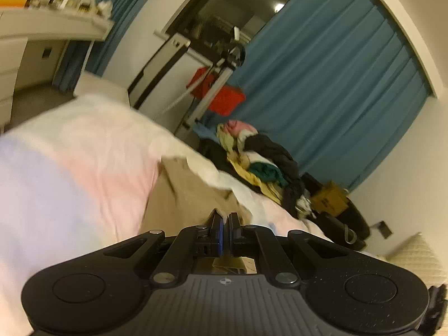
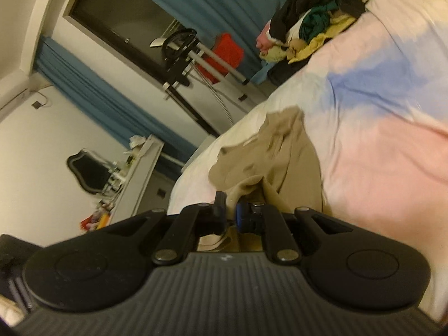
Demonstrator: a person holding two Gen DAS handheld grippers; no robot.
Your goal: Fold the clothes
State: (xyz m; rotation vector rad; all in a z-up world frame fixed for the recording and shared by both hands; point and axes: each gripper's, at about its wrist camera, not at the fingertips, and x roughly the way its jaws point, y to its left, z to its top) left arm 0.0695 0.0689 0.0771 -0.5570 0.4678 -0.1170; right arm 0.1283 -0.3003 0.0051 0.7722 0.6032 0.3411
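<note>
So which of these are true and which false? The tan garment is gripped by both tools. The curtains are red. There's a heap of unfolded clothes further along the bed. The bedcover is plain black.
1. The tan garment is pinched by both the left gripper and the right gripper: true.
2. The curtains are red: false, they are blue.
3. A pile of clothes lies further along the bed: true.
4. The bedcover is plain black: false, it is pale pink, blue and white.
</note>
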